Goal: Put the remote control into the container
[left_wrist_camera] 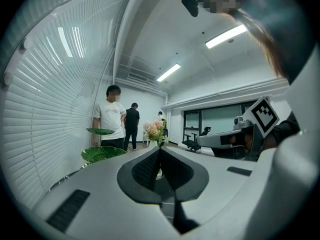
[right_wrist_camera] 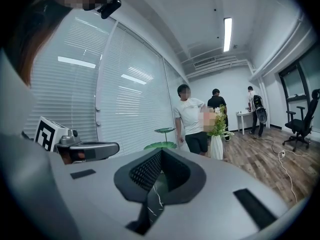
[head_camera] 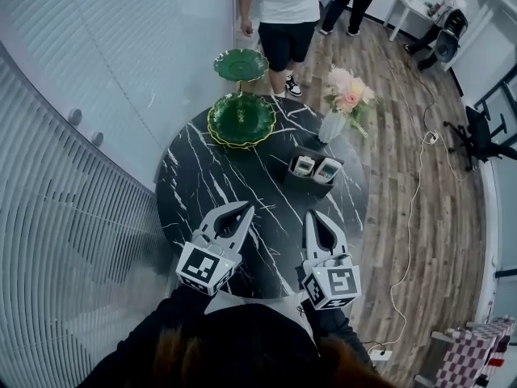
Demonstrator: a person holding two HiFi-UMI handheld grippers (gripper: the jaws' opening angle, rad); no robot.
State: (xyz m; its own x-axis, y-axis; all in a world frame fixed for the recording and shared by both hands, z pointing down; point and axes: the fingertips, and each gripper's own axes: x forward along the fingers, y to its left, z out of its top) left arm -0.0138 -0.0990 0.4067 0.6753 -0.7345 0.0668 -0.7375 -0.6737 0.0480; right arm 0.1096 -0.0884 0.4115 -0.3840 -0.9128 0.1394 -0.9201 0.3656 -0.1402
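Table: round black marble-patterned table [head_camera: 202, 186] beside a curved wall of white blinds [head_camera: 73, 176].
Container: dark box [head_camera: 310, 187] on the far right part of the table, near the vase.
Remote controls: two light-faced remotes stand upright side by side inside the container, one to the left [head_camera: 304, 166] and one to the right [head_camera: 327, 170]. Neither is touched by a gripper.
Left gripper: [head_camera: 245, 209] over the near part of the table, pointing toward the far side. Jaw tips meet in its own view, with only the hollow behind the tips between them; it holds nothing.
Right gripper: [head_camera: 317, 218] just beside the left one, nearer the container but well short of it. Jaws closed together, nothing between them.
Green dishes: a large leaf-shaped dish [head_camera: 241, 120] on the far side of the table; a smaller one [head_camera: 240, 65] raised on a stem behind it.
Vase: white vase [head_camera: 332, 125] with pink flowers [head_camera: 349, 94], at the far right edge of the table.
Background: a person in a white shirt and dark shorts [head_camera: 283, 10] stands just beyond the table on the wood floor [head_camera: 404, 136]; others stand further back.
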